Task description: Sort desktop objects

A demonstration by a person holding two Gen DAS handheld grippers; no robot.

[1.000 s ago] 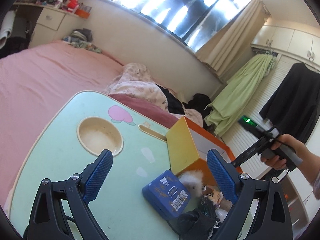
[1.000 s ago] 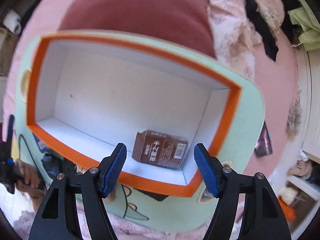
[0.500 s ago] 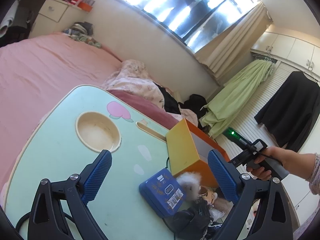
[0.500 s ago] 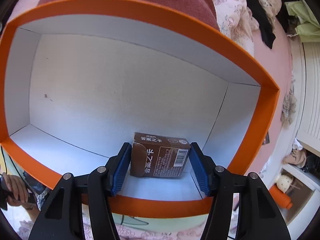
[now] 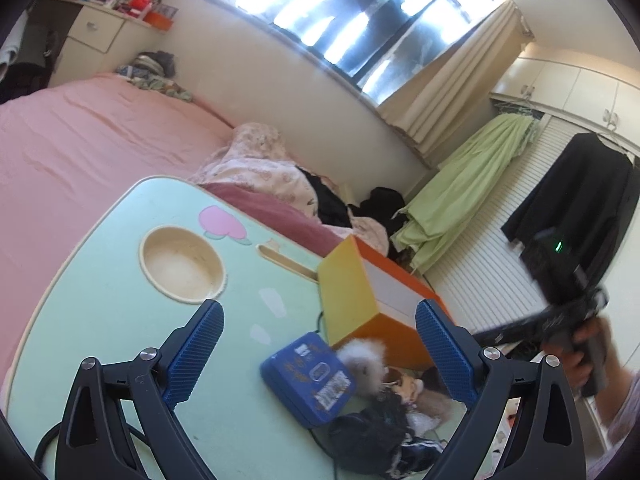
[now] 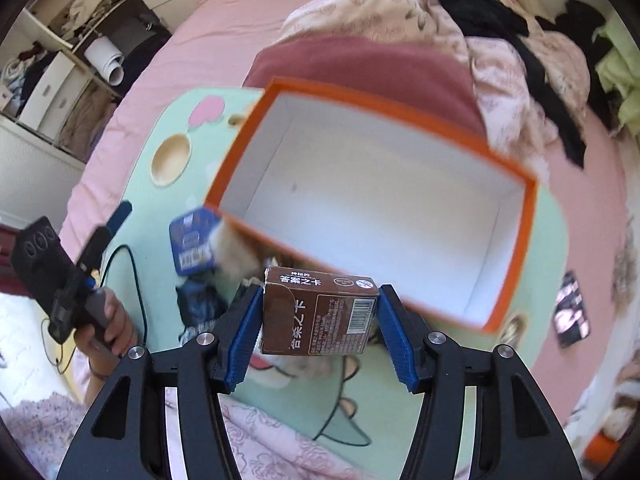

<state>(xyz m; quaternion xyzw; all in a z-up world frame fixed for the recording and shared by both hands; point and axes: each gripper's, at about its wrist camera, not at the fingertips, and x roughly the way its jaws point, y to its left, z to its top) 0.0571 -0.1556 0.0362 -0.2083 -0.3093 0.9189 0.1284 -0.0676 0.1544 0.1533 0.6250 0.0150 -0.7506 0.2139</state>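
1. A small brown carton [image 6: 320, 312] is showing white printed characters on its front and top, a barcode on a pale label at its right side, and a lighter brown curved patch at its left corner
2. It is sitting upright between the blue ribbed pads of the right gripper [image 6: 318, 330], raised clear of the orange box [image 6: 508, 248], just in front of the box's near rim
3. The orange box is standing on the pale green lap table [image 5: 100, 304] with its white inside bare; its outer wall is looking yellow-orange in the left wrist view
4. The right gripper is clamping the carton, both pads pressing flat on its two sides, jaws about halfway apart
5. The left gripper [image 5: 320, 348] is hanging over the table with its jaws spread wide and nothing between them
6. Below it, a blue tin [image 5: 308, 380] with a barcode sticker is lying flat, touching a white fluffy toy [image 5: 366, 360] and just beside a dark bundle [image 5: 380, 436]
7. The person's hand [image 6: 110, 320] is gripping the left gripper's handle at the lower left of the right wrist view
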